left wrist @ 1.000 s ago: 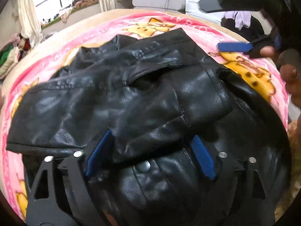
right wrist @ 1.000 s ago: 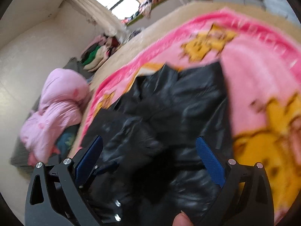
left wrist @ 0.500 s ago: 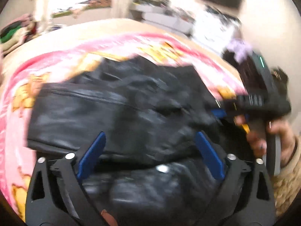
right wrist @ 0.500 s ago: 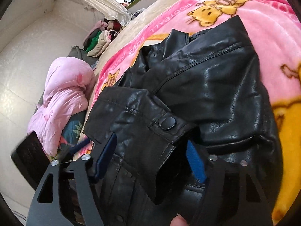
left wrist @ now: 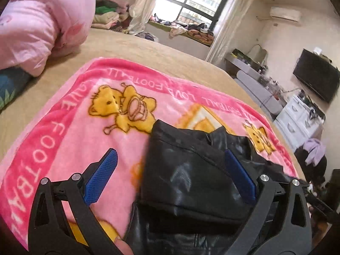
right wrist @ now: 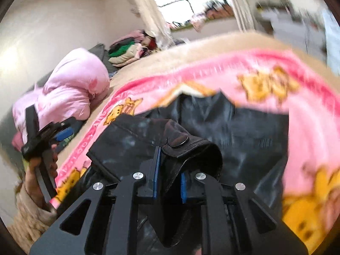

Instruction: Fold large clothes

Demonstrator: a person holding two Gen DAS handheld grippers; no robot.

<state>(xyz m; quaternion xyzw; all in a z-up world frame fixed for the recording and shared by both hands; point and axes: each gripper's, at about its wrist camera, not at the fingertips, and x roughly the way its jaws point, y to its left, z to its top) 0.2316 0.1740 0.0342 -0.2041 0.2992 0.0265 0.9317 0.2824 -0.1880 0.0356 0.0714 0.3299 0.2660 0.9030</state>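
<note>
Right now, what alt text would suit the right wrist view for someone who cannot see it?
The right tool is shut on the cuff of a black leather jacket lying on a pink cartoon blanket. At far left, a hand holds the left tool, open, beside a pink duvet.
</note>
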